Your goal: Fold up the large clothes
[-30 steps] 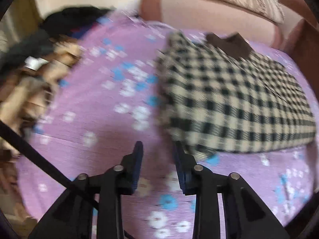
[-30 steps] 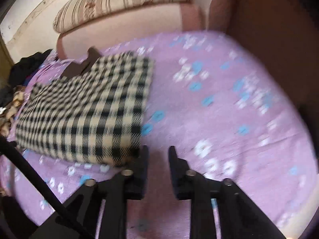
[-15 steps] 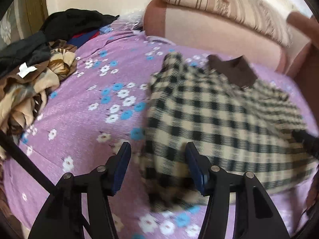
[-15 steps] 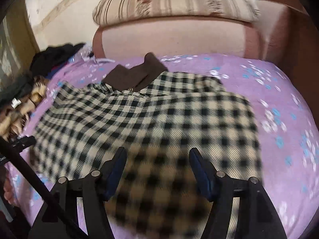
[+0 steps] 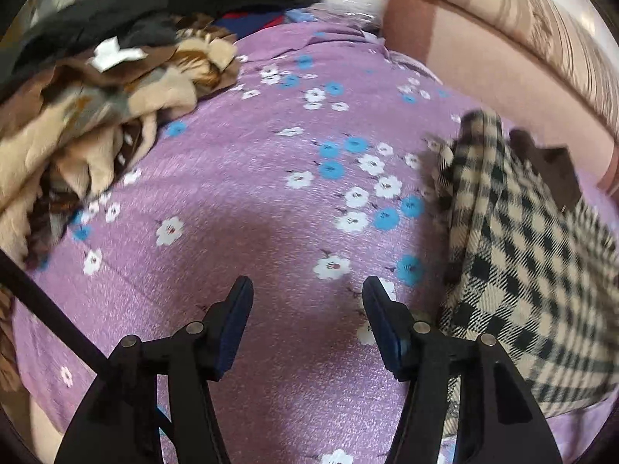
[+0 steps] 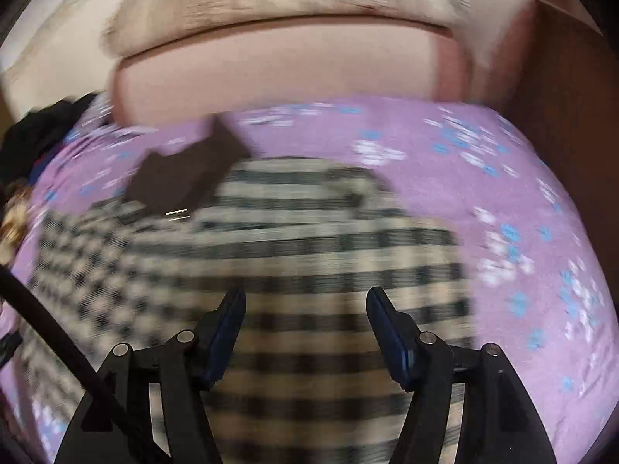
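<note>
On the purple floral bedspread (image 5: 240, 201) my left gripper (image 5: 305, 305) has swung off the checked garment (image 5: 522, 270) toward the unfolded clothes pile (image 5: 96, 116), fingers spread and empty, while my right gripper (image 6: 305, 309), also spread, hovers over the garment, so I judge this fold finished.

Half a second ago our left gripper (image 5: 305, 294) straddled the near edge of the checked shirt (image 5: 534, 270); now it hangs over bare purple bedsheet (image 5: 247, 193), the shirt off to its right, and the clothes pile (image 5: 96, 108) looms larger at left. Its jaws have spread from nearly together a second ago. Our right gripper (image 6: 305, 305), likewise widened, has come from the sheet beside the shirt (image 6: 271, 255) to above it.
</note>
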{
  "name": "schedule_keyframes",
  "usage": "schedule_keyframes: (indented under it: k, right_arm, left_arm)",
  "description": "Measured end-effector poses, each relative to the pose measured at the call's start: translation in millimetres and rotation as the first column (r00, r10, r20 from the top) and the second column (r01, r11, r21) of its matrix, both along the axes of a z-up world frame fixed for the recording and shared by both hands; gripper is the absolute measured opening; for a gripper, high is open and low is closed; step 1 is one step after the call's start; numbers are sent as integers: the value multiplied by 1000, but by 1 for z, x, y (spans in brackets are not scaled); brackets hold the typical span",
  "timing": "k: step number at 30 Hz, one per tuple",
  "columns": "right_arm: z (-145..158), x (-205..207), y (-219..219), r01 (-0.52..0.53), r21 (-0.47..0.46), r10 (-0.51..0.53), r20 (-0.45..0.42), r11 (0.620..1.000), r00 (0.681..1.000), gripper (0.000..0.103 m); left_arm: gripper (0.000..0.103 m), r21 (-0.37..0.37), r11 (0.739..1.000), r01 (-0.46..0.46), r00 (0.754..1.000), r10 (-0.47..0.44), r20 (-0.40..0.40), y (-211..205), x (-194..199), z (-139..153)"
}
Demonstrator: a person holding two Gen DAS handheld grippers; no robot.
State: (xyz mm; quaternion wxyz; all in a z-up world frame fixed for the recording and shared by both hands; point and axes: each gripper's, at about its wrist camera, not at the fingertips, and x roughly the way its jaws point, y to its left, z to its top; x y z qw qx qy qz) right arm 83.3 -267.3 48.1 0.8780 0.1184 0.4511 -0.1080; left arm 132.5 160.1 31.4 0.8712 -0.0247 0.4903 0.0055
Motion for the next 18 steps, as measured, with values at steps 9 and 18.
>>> schedule_keyframes:
  k: [9, 18]
  right_arm:
    - [8, 64, 201, -417, 8, 416, 28, 909, 909, 65]
    - [-39, 163, 257, -366, -40, 360, -111, 930, 927, 83]
  left_arm:
    - [59, -57, 998, -42, 998, 44, 41, 24, -7, 13]
    - [59, -117, 990, -77, 996, 81, 28, 52, -4, 12]
